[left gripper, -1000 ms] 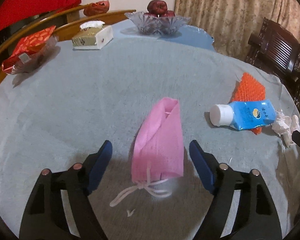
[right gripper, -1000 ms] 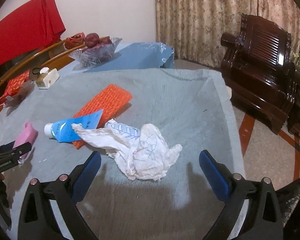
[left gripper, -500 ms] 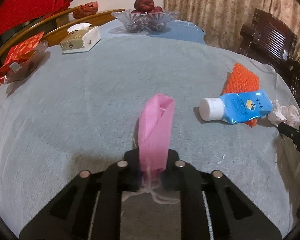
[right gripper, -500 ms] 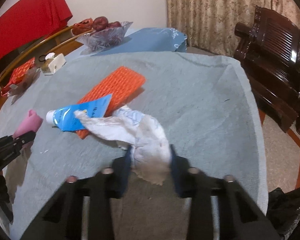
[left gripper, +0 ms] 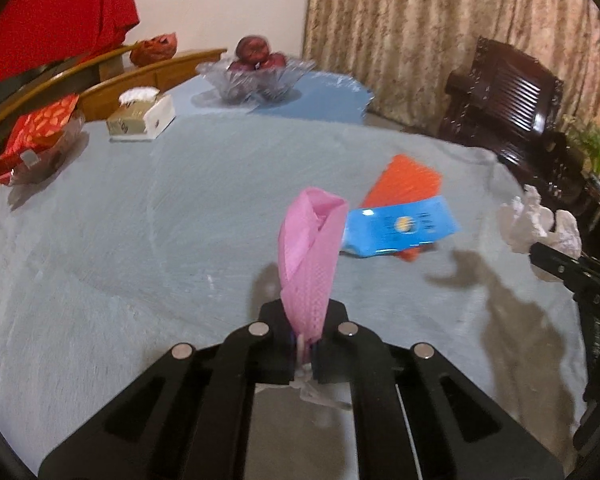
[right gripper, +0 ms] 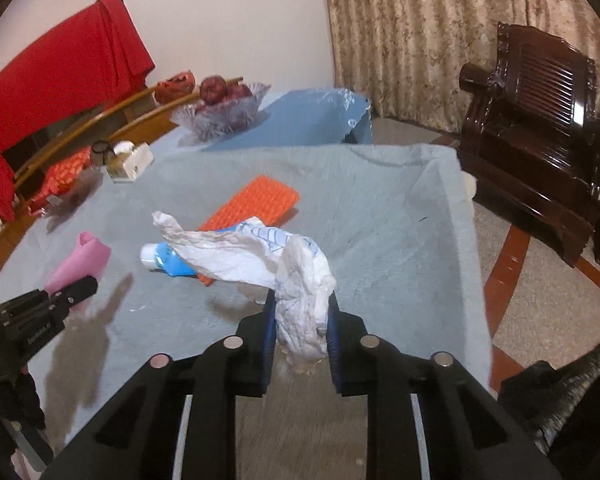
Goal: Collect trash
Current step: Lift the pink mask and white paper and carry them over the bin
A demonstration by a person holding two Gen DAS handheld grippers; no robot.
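Two grippers clamped, left gripper (left gripper: 306, 344) on pink bag (left gripper: 310, 256), right gripper (right gripper: 300, 332) on crumpled paper (right gripper: 296, 280)

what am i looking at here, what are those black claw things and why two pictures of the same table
The black claws are two handheld grippers, one in each of a person's hands, no robot arm. Each carries a fisheye camera looking along its fingers, hence two pictures.

The left wrist view shows the left gripper shut on a pink mesh bag. The right wrist view shows the right gripper shut on a crumpled white paper wad. Both appear lifted.

On the grey-blue tablecloth lie a blue squeeze tube across an orange ridged mat, with a tissue box, a glass fruit bowl and a red snack packet further back.
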